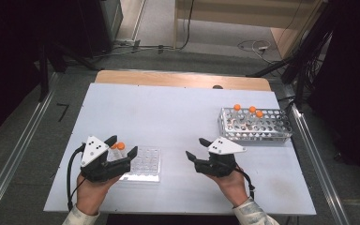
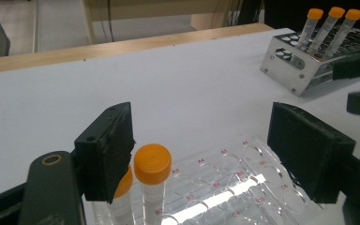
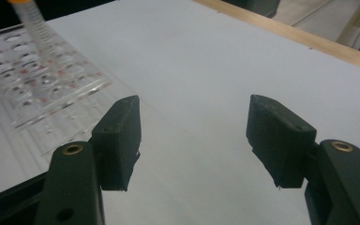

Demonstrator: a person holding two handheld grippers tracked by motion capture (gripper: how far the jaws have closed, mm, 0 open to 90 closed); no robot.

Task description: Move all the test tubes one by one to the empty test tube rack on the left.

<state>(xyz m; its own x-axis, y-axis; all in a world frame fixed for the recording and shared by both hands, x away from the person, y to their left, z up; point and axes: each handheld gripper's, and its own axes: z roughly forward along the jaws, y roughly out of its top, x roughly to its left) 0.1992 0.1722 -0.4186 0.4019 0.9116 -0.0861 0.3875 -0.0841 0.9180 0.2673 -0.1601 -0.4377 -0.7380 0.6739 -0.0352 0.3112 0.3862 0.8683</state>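
Two clear tubes with orange caps [image 1: 118, 148] stand in the left end of a clear plastic well rack [image 1: 145, 165]. My left gripper [image 1: 122, 146] is open, its jaws on either side of those tubes. In the left gripper view, one capped tube [image 2: 152, 165] stands between the jaws and a second tube [image 2: 123, 186] sits partly behind the left jaw. My right gripper [image 1: 197, 148] is open and holds nothing, over bare table right of the clear rack. A metal rack [image 1: 262, 127] at the right rear holds three orange-capped tubes [image 1: 249, 110].
The white tabletop [image 1: 168, 112] has a wooden strip [image 1: 183, 79] along its far edge. Metal rails run along both sides of the table. The right gripper view shows the clear rack [image 3: 33, 79] at its upper left with a tube [image 3: 28, 18] in it.
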